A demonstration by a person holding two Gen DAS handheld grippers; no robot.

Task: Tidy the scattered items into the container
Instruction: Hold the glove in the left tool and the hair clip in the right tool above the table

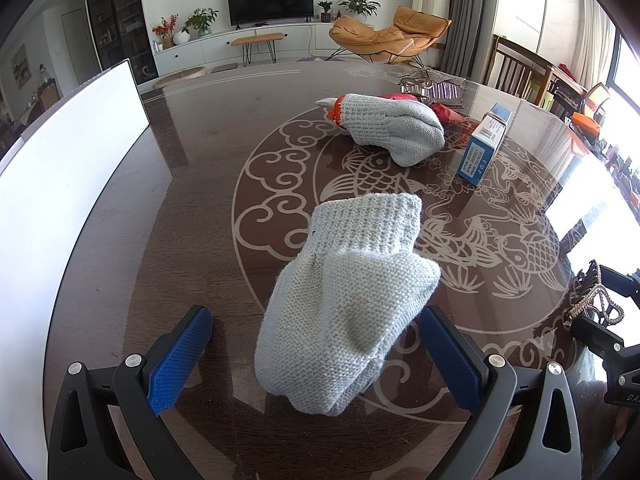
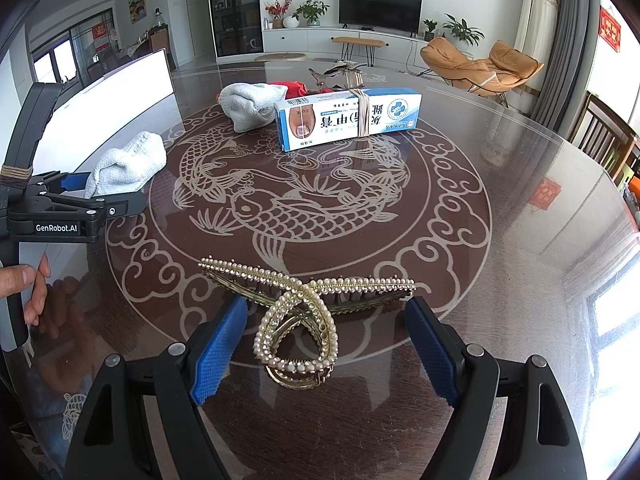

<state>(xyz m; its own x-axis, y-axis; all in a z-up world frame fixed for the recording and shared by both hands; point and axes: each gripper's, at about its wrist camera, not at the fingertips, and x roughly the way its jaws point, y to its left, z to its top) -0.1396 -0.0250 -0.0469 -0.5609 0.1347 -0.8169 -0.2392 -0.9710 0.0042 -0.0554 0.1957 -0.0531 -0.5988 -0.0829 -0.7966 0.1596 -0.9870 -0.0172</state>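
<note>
A folded pale knit glove [image 1: 348,300] lies on the table between the open fingers of my left gripper [image 1: 316,356]; the pads stand apart from it. It also shows in the right wrist view [image 2: 128,164]. A pearl hair claw [image 2: 304,312] lies between the open fingers of my right gripper [image 2: 324,348], untouched. A second knit glove [image 1: 392,128] with an orange cuff, a blue and white medicine box [image 2: 348,118] and a red packet [image 2: 290,89] lie further back. The white container [image 1: 60,184] stands at the left.
The round dark table [image 2: 500,184] has a glass top with a fish pattern. A metal hair clip [image 2: 340,70] lies near the far edge. Wooden chairs [image 2: 604,136] stand at the right. The left gripper's body [image 2: 60,208] and a hand show at the left.
</note>
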